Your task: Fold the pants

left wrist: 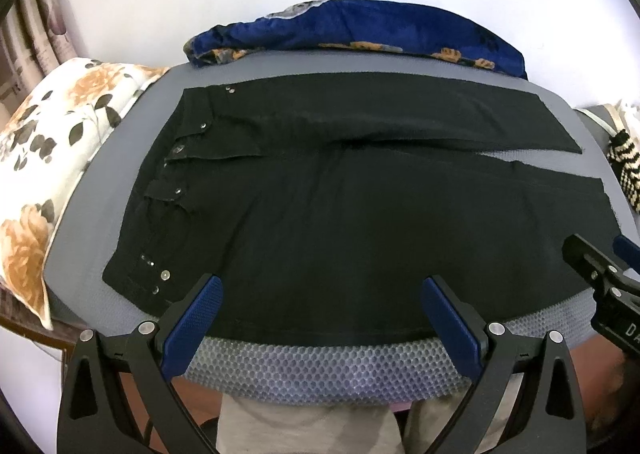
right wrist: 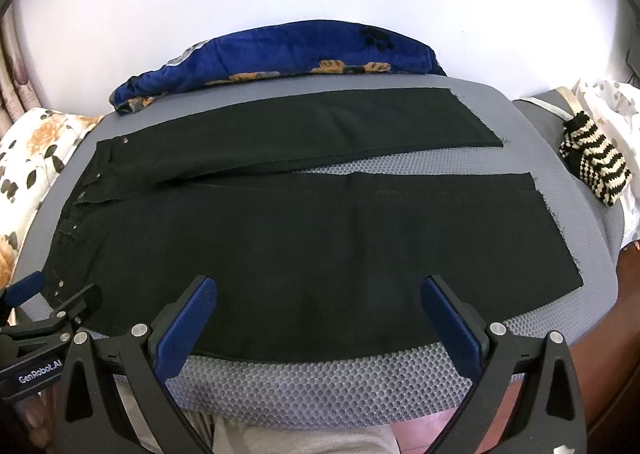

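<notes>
"GenRobot.AI" on left gripper; right gripper lettering perhaps "DA".

Both my grippers, left gripper and right gripper, are black plastic frames with textured blue fingers, silver screws, white "GenRobot.AI" lettering.

Both wrist cameras are looking forward and down from the near edge of the mat, close above it. Both are sharing the black pants, left view toward the waist, right toward the hems.
</notes>
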Tool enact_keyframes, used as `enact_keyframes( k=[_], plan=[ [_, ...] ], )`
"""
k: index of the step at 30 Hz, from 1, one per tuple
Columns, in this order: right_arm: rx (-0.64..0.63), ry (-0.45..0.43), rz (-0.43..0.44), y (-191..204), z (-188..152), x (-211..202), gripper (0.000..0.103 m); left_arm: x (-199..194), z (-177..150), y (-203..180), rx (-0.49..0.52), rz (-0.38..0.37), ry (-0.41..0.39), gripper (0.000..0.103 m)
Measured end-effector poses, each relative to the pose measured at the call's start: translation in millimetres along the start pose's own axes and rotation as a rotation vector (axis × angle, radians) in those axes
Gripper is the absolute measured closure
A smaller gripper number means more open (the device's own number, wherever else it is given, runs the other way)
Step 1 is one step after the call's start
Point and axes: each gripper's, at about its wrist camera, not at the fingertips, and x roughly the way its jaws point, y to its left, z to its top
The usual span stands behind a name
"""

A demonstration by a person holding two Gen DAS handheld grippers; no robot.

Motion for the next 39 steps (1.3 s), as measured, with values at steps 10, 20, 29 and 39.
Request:
enact_keyframes(
  k=[10, 20, 29, 39],
  plan=[
    [0.000, 0.012, -0.003, 2, -1, 4, 0.002, 3, -1, -1, 0.009, -0.004, 0.007, 0.004],
    [-0.008, 0.018, -0.005, 3, -2, 6, 0.002, 3, -1, -1, 0.008, -0.004, 0.007, 0.004],
    [-0.020, 0.028, -0.011, 6, 2, 10, 0.002, 6, -1, -2, -0.003, -0.011, 0.004, 0.004],
    [-0.034, 0.052, 0.000, 7, 20, 27, 0.002, 14, 23, 17, -0.021, -0.023, -0.016, 0.004]
  ],
)
